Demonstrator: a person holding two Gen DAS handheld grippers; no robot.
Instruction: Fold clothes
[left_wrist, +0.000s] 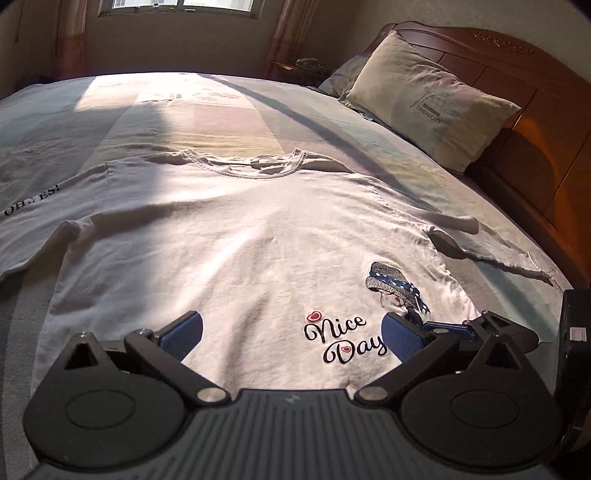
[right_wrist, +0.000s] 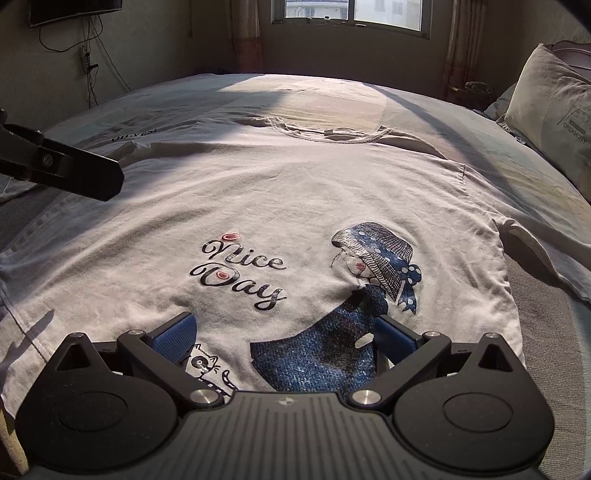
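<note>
A white T-shirt (left_wrist: 229, 236) (right_wrist: 295, 192) lies flat and face up on the bed, collar toward the window. It carries a "Nice Day" print (left_wrist: 343, 338) (right_wrist: 240, 271) and a girl in a blue hat (right_wrist: 373, 254). My left gripper (left_wrist: 291, 334) stands open over the shirt's lower part, left of the lettering. My right gripper (right_wrist: 284, 334) is open too, low over the blue dress print near the hem. No cloth sits between either pair of blue pads. A black part of the left gripper (right_wrist: 62, 168) shows at the left of the right wrist view.
A second white garment printed "OH, YES!" (left_wrist: 33, 201) (right_wrist: 133, 134) lies to the left, partly under the shirt. A pillow (left_wrist: 432, 99) (right_wrist: 554, 110) and a wooden headboard (left_wrist: 524, 85) are on the right. Striped sheet (left_wrist: 207, 107) stretches toward the window.
</note>
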